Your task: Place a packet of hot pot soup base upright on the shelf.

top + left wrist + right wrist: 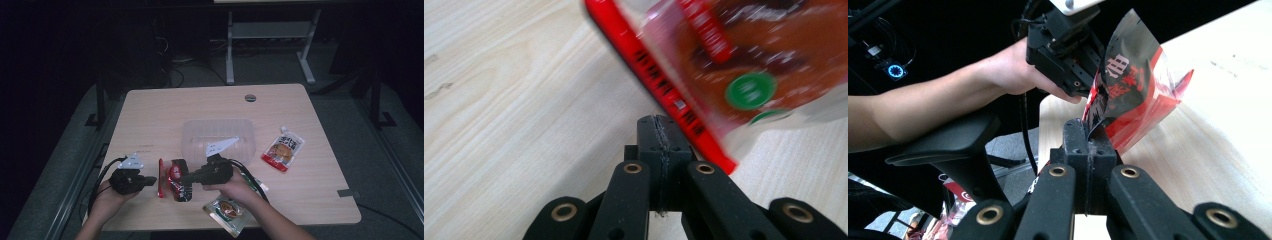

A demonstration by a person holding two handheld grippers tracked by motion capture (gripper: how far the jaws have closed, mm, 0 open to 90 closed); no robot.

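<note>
Right gripper (pixel 1088 131) is clamping the red-and-black packet (pixel 1130 95), lifting it near centre of the table (pixel 150 115). Left gripper (pixel 659 131) is closed, empty, beside it. Next you're probably carrying it to the clear tub (pixel 192 131), just beyond.

The packet (pixel 173 179) between the black grippers is red and black with white lettering. Right of the clear tub (pixel 218 135) lies an orange-and-white pouch (pixel 283 149) on the pale wood-grain table (pixel 150 115).

surface: pale wood-grain table (pixel 150 115) | on it — clear plastic tub (pixel 218 136), orange-white spouted sauce pouch (pixel 283 149), round-labelled clear packet (pixel 228 211) at near edge
</note>
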